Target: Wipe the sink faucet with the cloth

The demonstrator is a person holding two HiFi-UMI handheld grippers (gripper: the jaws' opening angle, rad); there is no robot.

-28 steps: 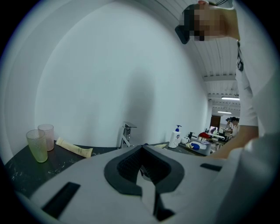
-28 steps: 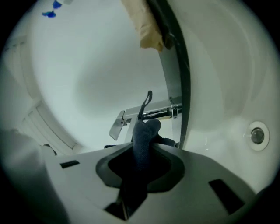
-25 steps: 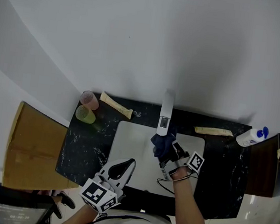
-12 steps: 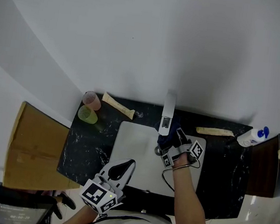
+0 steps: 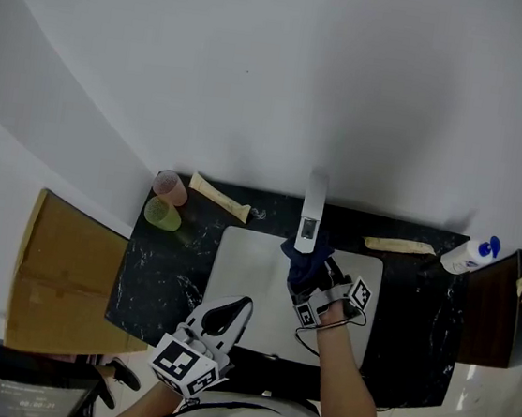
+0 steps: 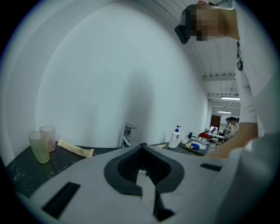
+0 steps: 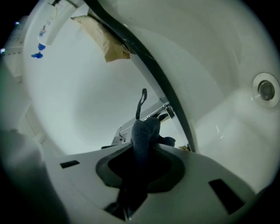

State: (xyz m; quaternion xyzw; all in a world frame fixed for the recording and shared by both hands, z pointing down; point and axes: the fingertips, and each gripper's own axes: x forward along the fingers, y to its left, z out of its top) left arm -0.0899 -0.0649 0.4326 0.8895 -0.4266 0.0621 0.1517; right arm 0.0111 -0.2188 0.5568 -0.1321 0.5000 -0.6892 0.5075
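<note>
A: Right hand-held gripper [image 5: 311,280] clenched on the dark blue cloth [image 5: 304,260]. Half a second ago it was beside the chrome sink faucet [image 5: 312,204]. It's now below the spout tip, rolled. Looks like wiping strokes.
B: Left?
A: Left hand-held gripper [image 5: 227,314] clenched, empty, over the white basin [image 5: 243,276]. White pump bottle [image 5: 467,257] label unreadable.

The faucet [image 5: 311,209] is bright metal, smooth and reflective. The cloth [image 5: 306,265] is dark blue fabric, soft and matt. The sink [image 5: 244,269] is white, smooth and glossy. The worktop [image 5: 154,275] looks like polished black stone flecked with white. The green cup [image 5: 159,213] and pink cup [image 5: 167,185] are translucent plastic. The left gripper [image 5: 238,306] has a matt white plastic shell, with black ribbed pads lining its jaws. The box [image 5: 64,273] is matt brown cardboard
</note>
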